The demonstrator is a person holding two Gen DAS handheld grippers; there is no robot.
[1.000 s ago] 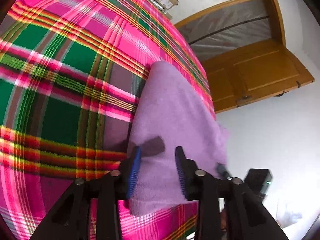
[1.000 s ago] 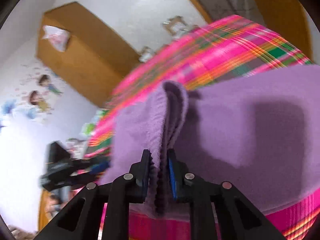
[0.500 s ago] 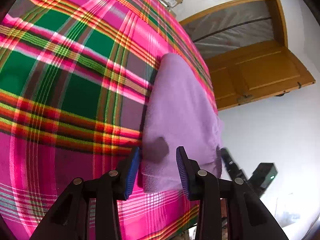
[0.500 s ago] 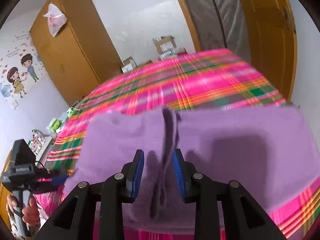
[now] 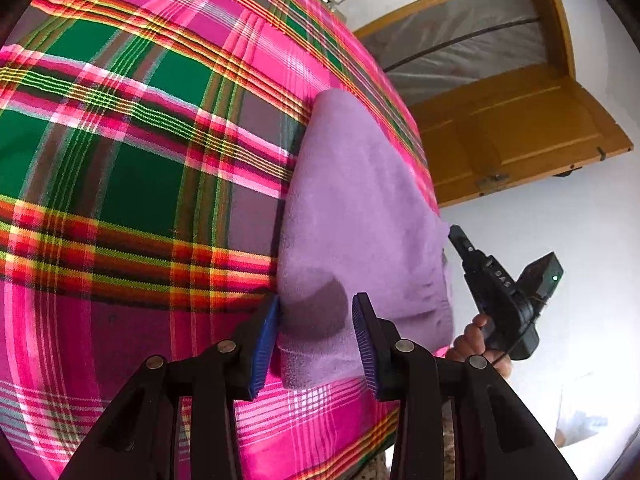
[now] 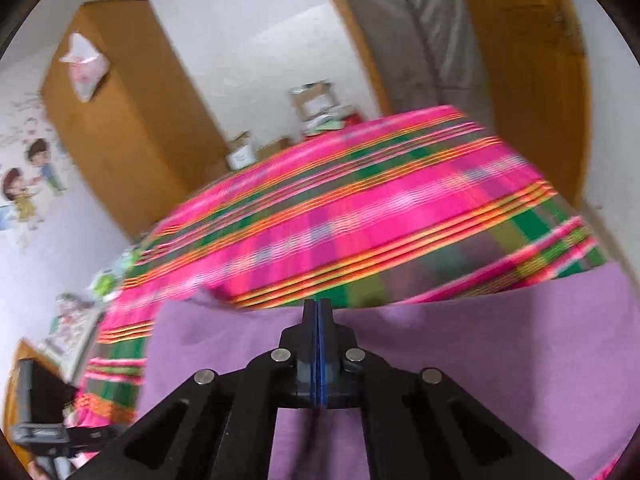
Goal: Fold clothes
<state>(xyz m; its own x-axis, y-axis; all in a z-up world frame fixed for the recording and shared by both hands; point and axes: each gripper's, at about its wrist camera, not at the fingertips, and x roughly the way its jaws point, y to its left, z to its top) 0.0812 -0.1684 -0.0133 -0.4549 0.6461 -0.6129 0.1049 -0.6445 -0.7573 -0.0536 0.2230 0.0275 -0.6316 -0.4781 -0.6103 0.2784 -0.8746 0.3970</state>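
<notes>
bright daylight, heavy fisheye bending; right wrist view motion-blurred.

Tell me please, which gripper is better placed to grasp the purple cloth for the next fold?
Probably the left gripper: its fingers are open around the near corner of the purple cloth. The right gripper is shut, gripping nothing, above the cloth.
</notes>
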